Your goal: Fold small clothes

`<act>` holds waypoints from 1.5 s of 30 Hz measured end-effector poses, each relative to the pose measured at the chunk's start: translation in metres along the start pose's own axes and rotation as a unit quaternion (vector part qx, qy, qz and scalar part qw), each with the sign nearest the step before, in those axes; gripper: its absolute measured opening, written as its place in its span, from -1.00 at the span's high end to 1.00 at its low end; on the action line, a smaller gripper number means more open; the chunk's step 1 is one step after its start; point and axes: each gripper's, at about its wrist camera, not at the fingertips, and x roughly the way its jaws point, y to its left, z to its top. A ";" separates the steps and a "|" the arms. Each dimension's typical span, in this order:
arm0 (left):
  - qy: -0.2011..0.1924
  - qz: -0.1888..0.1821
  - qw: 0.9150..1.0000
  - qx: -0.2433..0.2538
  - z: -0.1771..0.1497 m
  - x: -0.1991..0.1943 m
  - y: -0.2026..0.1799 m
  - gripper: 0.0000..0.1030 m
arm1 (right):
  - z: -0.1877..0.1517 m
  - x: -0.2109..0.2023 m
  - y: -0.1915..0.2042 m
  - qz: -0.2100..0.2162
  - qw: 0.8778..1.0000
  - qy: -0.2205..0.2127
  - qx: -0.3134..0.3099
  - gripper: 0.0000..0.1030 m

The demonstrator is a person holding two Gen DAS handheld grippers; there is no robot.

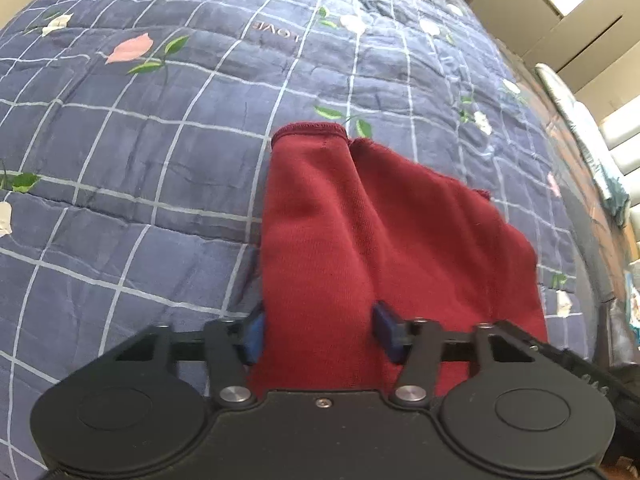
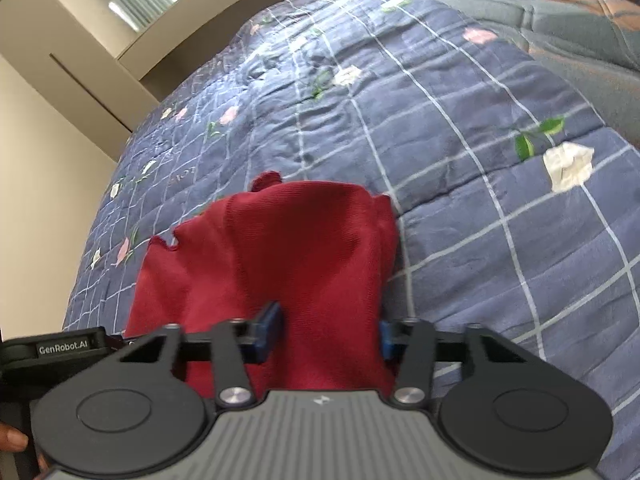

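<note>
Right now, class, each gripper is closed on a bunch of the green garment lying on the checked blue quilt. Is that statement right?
One thing is wrong: the garment is dark red, not green, as both wrist views show. The rest stands: the left gripper and the right gripper are each closed on a bunch of it, on the checked blue quilt.

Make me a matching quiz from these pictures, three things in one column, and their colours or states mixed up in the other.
Things:
1. garment
2. quilt
3. left gripper

Descriptions:
A. navy with a white grid and flowers
B. dark red, bunched up
C. jaws closed on cloth

Pairs: 1-B, 2-A, 3-C
</note>
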 end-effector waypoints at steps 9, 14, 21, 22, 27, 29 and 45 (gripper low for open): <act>-0.032 -0.024 0.999 0.024 0.000 -0.040 -0.002 0.46 | -0.004 -0.033 0.050 -0.001 0.998 -0.044 -0.049 0.65; -0.065 -0.011 0.997 0.050 0.006 -0.081 0.008 0.46 | -0.010 -0.036 0.091 0.034 0.996 -0.044 -0.064 0.66; -0.077 0.038 0.995 0.051 0.015 -0.132 0.056 0.45 | -0.030 -0.017 0.148 0.086 0.992 -0.019 -0.089 0.66; -0.078 0.046 0.995 0.048 0.016 -0.137 0.064 0.45 | -0.033 -0.011 0.157 0.091 0.991 -0.012 -0.096 0.66; -0.072 0.077 0.994 0.020 0.008 -0.141 0.107 0.44 | -0.054 0.017 0.183 0.078 0.989 0.023 -0.125 0.66; -0.060 0.078 0.995 0.006 0.002 -0.132 0.121 0.44 | -0.060 0.027 0.185 0.059 0.990 0.040 -0.125 0.65; -0.036 0.097 0.994 0.026 -0.018 -0.098 0.129 0.02 | -0.074 0.029 0.156 -0.020 0.995 0.034 -0.096 0.31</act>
